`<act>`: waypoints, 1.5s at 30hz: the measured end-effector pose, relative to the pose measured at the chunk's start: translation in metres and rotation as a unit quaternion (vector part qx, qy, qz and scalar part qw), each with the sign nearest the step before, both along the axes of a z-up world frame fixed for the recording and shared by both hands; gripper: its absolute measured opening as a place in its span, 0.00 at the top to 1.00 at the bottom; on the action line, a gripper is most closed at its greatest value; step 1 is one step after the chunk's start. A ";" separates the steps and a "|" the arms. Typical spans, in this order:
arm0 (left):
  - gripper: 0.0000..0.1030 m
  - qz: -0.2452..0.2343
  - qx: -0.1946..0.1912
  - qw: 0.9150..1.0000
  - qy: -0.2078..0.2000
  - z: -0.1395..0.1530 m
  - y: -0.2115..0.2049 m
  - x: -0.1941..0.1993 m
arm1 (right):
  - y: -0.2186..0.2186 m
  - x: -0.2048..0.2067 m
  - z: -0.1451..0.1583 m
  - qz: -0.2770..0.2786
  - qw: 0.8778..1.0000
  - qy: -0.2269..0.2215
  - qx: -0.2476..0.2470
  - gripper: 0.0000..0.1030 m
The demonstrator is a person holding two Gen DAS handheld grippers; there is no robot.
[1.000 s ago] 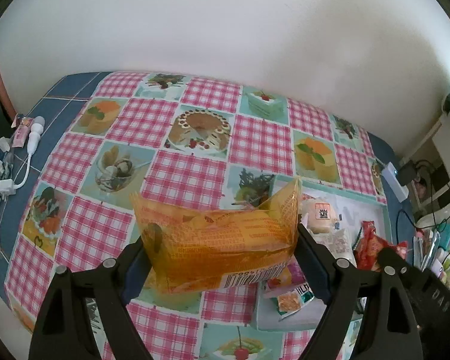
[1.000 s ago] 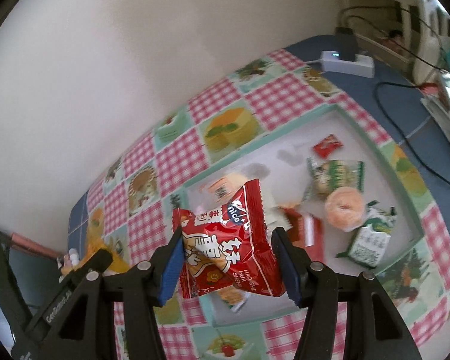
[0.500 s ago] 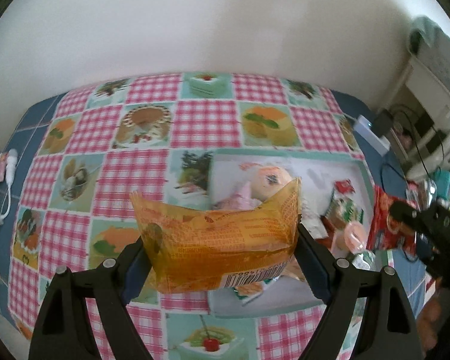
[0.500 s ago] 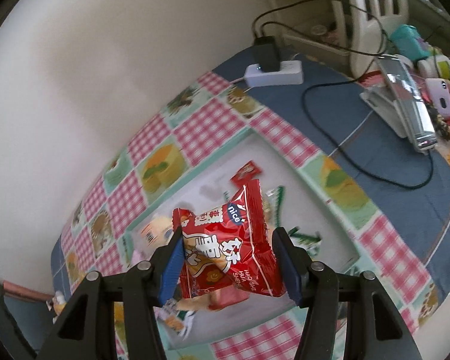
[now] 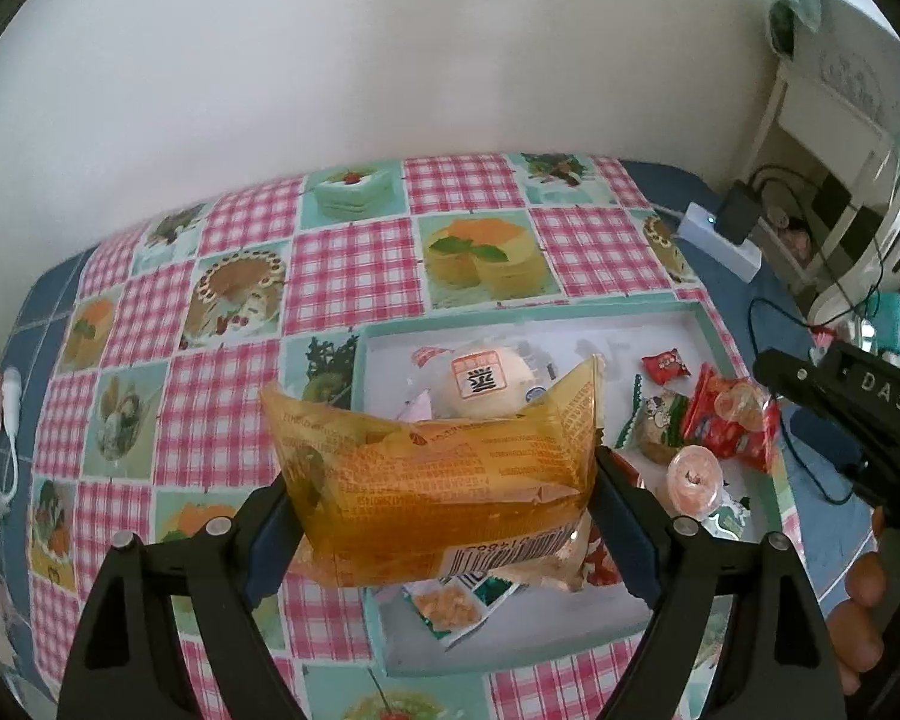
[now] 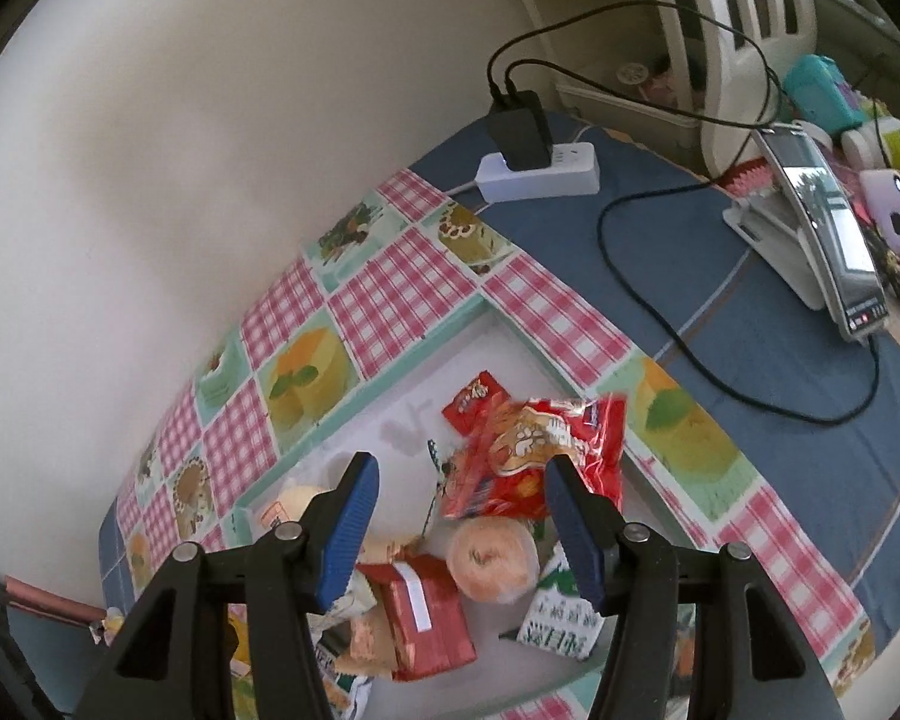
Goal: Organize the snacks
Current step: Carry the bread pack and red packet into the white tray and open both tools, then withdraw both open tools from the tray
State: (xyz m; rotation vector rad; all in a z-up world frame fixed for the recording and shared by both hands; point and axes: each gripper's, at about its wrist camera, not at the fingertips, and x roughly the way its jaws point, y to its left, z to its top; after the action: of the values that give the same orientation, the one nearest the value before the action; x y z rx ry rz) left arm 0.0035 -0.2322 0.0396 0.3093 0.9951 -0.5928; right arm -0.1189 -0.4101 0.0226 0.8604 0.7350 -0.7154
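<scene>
My left gripper (image 5: 444, 498) is shut on a translucent orange snack packet (image 5: 438, 480) and holds it above the near left part of the white tray (image 5: 510, 317) with a mint rim. My right gripper (image 6: 459, 480) stands open with nothing between its blue pads. Just beyond its fingertips a red snack packet (image 6: 534, 450) lies blurred in the tray (image 6: 390, 384), by the far right rim. Also in the tray are a round peach jelly cup (image 6: 498, 558), a red box (image 6: 426, 612), a green-white packet (image 6: 558, 618) and a wrapped bun (image 5: 480, 384).
A pink checked cake-print cloth (image 5: 354, 264) covers the table. Right of the tray lie a white power strip (image 6: 540, 171) with a black plug, black cables (image 6: 678, 330) and a phone on a stand (image 6: 822, 222). A hand (image 5: 864, 576) shows at the right edge.
The red packet has left my right gripper's pads and now lies in the tray. Both grippers moved right, over the tray; the left still holds the orange packet.
</scene>
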 end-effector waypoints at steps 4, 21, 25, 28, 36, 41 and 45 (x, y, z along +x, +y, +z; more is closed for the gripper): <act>0.15 -0.016 0.009 1.000 -0.005 -0.005 -0.013 -0.003 | -0.006 0.004 -0.012 0.000 1.000 0.014 0.017 0.41; 0.14 -0.039 0.043 0.998 -0.007 -0.025 -0.035 -0.010 | -0.005 0.010 -0.030 0.002 0.996 0.080 0.027 0.40; 0.09 -0.038 0.043 0.998 -0.017 -0.022 -0.034 -0.011 | -0.004 0.011 -0.030 0.006 0.996 0.083 0.026 0.40; 0.09 -0.037 0.037 0.999 -0.015 -0.019 -0.032 -0.011 | -0.004 0.012 -0.029 0.007 0.996 0.084 0.025 0.39; 0.09 -0.005 0.011 1.000 -0.012 -0.005 -0.013 -0.002 | 0.000 0.015 -0.028 0.014 0.996 0.088 0.021 0.27; 0.09 0.052 -0.018 0.999 0.003 0.003 0.018 0.016 | 0.004 0.019 -0.026 0.025 0.996 0.087 0.012 0.18; 0.09 0.120 -0.033 0.992 0.012 0.003 0.051 0.037 | 0.012 0.025 -0.024 0.041 0.995 0.086 -0.001 0.05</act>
State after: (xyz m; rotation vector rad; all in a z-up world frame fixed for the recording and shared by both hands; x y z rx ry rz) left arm 0.0408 -0.1815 0.0429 0.1222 1.0159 -0.4098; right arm -0.0941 -0.3977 -0.0012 0.7680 0.9189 -0.7222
